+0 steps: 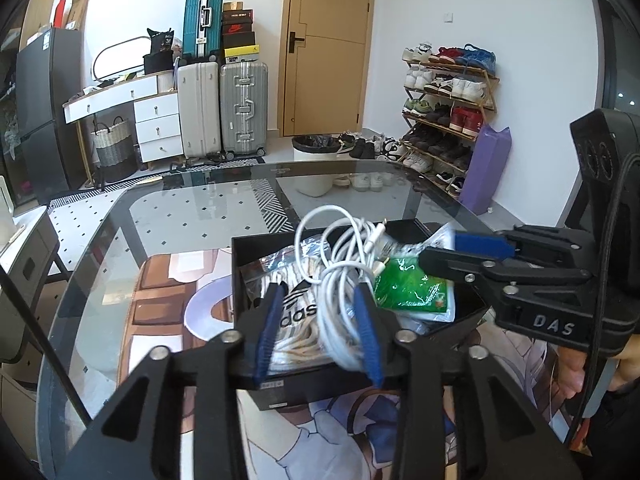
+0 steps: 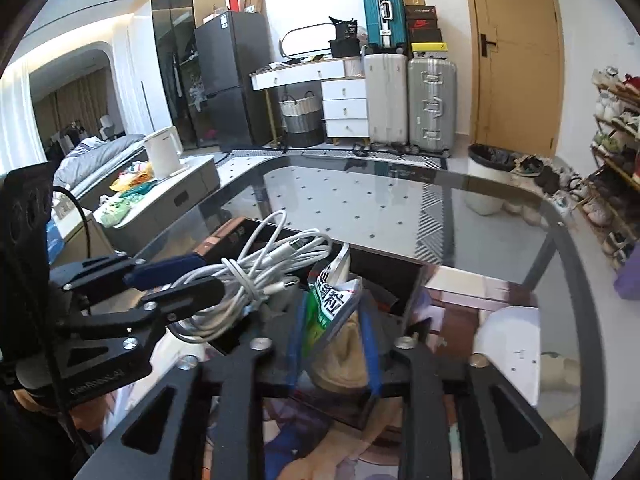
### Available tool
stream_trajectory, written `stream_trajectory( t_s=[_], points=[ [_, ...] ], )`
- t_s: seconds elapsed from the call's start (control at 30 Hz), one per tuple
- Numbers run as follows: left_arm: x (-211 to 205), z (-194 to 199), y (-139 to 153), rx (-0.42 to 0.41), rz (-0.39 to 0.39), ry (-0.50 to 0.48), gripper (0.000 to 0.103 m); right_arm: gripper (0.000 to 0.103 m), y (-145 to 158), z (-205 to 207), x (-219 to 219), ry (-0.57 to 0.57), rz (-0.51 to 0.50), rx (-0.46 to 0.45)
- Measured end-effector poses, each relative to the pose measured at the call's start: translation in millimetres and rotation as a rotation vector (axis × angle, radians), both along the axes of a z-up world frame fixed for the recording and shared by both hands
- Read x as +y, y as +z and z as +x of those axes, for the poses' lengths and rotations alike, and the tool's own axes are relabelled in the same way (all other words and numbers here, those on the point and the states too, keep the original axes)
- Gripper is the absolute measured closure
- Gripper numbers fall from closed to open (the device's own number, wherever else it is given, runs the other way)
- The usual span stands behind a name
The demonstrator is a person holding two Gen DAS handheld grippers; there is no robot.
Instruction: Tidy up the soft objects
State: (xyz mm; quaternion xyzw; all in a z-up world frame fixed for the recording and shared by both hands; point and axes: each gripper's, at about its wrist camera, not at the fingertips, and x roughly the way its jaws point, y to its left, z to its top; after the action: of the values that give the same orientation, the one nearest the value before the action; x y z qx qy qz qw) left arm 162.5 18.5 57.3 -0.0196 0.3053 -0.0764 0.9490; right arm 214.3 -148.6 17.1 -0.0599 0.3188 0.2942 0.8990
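White cable bundle sits between our left gripper pads, right gripper loosely straddling the green packet, both over the black box

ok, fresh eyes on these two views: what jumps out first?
The bundle of white cable, between the blue pads of the left claw over the black box on the glass table. Next, the green packet standing between the fingers of the right claw at the same box. Behind, the teal suitcase stacked on the pale cases by the wooden door.
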Motion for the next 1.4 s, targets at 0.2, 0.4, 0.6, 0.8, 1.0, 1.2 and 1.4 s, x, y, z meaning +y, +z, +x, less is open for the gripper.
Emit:
stream_trajectory(
  t_s=[0.2,0.4,0.6,0.8,1.0,1.2,1.4],
  points=[
    [5.8,-8.0,2.4,-0.008,-0.001,0.003,0.053,0.054,1.7,-9.3,-16.5,-0.034,0.001,-0.029],
    [10.5,-18.6,0.4,-0.013,0.008,0.016,0.039,0.011,0.5,-29.7,-25.9,-0.04,0.026,-0.076],
    [17.1,-27.8,-0.9,-0.036,0.009,0.065,0.01,0.001,-6.3,-44.9,-24.4,-0.051,0.017,-0.096],
    [21.4,-34.2,1.3,-0.072,0.028,0.099,0.0,0.001,-6.4,-60.6,-26.3,-0.044,0.047,-0.12],
    [20.9,-40.7,-0.5,-0.098,0.034,0.113,0.0,0.001,-2.6,-71.5,-27.1,-0.031,0.055,-0.145],
    [25.6,-44.2,-7.5,-0.094,0.024,0.143,0.0,0.001,-3.2,-85.4,-29.4,-0.026,0.075,-0.181],
    [31.1,-48.7,-14.9,-0.087,0.032,0.158,0.0,0.001,-8.7,-93.7,-24.1,-0.013,0.073,-0.2]
  ],
)
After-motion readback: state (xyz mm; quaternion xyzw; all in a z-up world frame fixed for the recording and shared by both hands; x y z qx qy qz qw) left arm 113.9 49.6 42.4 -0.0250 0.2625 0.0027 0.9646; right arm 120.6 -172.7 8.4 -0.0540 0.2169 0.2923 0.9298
